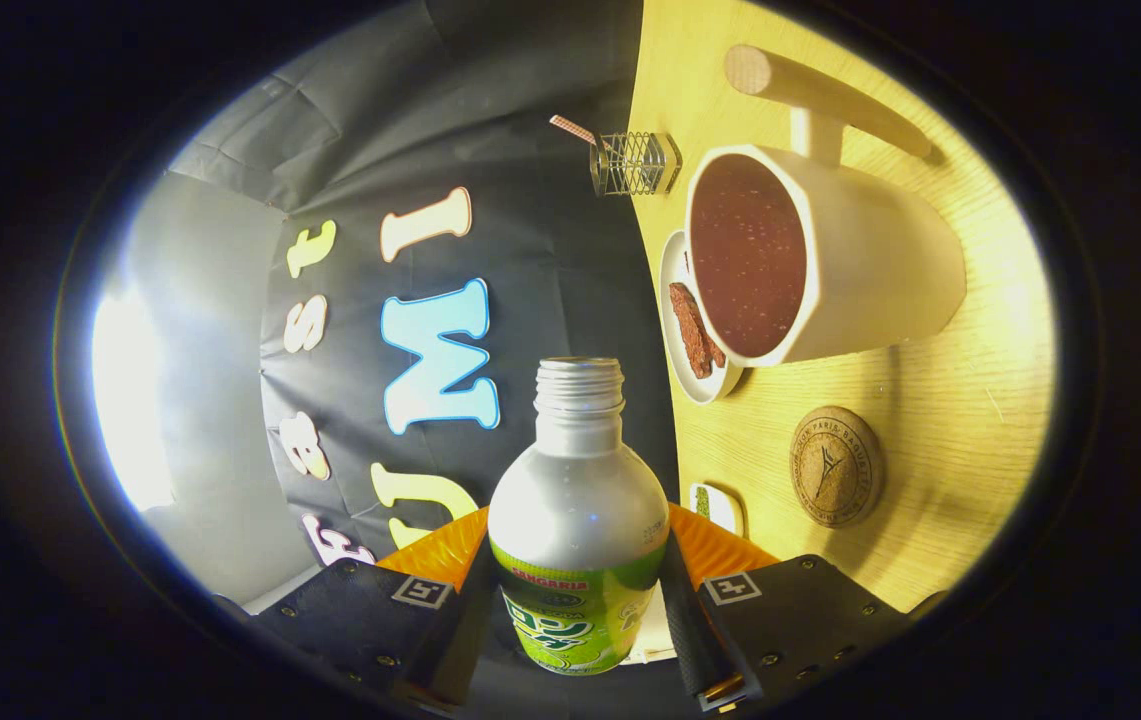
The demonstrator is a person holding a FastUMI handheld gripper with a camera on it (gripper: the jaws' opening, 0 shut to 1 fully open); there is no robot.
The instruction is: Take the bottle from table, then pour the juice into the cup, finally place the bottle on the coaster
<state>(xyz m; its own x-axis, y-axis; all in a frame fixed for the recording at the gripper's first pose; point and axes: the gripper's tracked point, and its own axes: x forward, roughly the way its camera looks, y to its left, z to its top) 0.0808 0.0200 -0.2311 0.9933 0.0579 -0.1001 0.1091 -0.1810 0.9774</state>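
Gripper (578,600) clamps uncapped metal juice bottle (578,520) at labelled body, fingers both sides, view tilted toward cup (830,255). Smooth, rigid, likely light; hold mid-body. Cork coaster (836,466) near cup.

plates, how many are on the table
1 for sure: a white plate with a brown snack, right behind the cup. A small white item beside the bottle is too hidden to call.
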